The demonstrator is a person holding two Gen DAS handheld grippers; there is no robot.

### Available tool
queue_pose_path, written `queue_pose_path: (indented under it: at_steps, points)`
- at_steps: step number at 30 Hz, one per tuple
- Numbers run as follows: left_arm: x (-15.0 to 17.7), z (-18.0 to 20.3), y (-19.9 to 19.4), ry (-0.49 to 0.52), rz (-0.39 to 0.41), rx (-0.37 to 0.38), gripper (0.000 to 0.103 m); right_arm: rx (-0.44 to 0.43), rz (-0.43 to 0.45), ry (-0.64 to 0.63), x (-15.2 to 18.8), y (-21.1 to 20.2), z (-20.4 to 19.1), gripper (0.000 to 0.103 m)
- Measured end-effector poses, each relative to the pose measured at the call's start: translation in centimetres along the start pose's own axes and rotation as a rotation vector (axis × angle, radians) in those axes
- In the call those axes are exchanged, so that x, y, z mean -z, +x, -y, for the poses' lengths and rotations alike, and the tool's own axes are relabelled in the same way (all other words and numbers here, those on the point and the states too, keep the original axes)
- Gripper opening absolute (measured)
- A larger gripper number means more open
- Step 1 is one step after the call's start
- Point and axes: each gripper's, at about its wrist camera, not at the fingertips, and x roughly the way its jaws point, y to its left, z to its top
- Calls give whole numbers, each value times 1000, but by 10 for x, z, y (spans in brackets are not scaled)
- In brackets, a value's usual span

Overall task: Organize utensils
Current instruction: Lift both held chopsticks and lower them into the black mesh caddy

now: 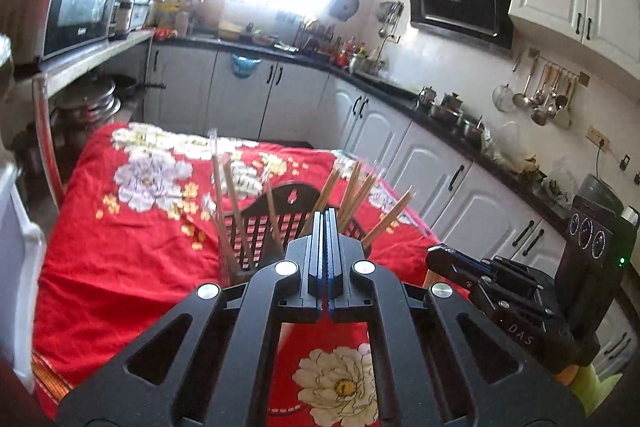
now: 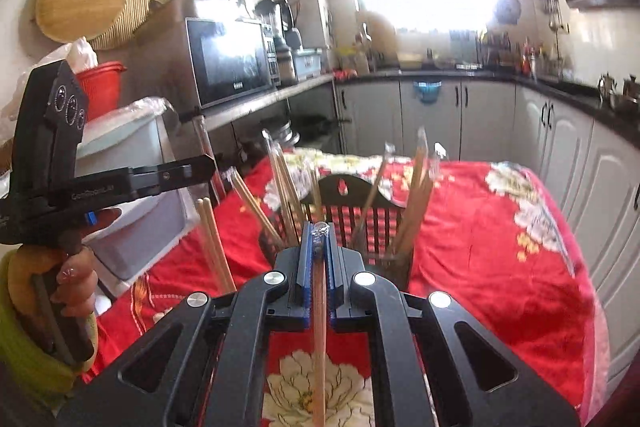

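Observation:
A dark slatted utensil holder [image 1: 262, 223] stands on the red floral tablecloth [image 1: 120, 251], with several wooden chopsticks [image 1: 352, 193] leaning out of it. My left gripper [image 1: 327, 217] is shut and empty, just in front of the holder. My right gripper [image 2: 318, 231] is shut on a chopstick [image 2: 319, 339] that runs back between its fingers, its clear-wrapped tip at the fingertips. The holder [image 2: 360, 219] and its chopsticks [image 2: 416, 195] sit right behind it. The right gripper also shows in the left wrist view [image 1: 440, 253], and the left gripper in the right wrist view [image 2: 204, 163].
A white storage box [image 2: 132, 187] stands left of the table. A microwave [image 2: 232, 61] sits on a shelf at the left. White cabinets [image 1: 440, 167] and a dark counter run along the back and right. Ladles [image 1: 540, 95] hang on the right wall.

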Motion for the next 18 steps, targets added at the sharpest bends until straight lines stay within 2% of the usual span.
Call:
queue_pose_path:
  at_steps: [9, 18]
  points:
    - [-35, 15, -9, 30, 68, 33, 0, -2, 104, -18, -31, -13, -3, 6]
    - [-71, 33, -10, 68, 119, 70, 0, 2, 167, -9, -56, -18, 4, 6]
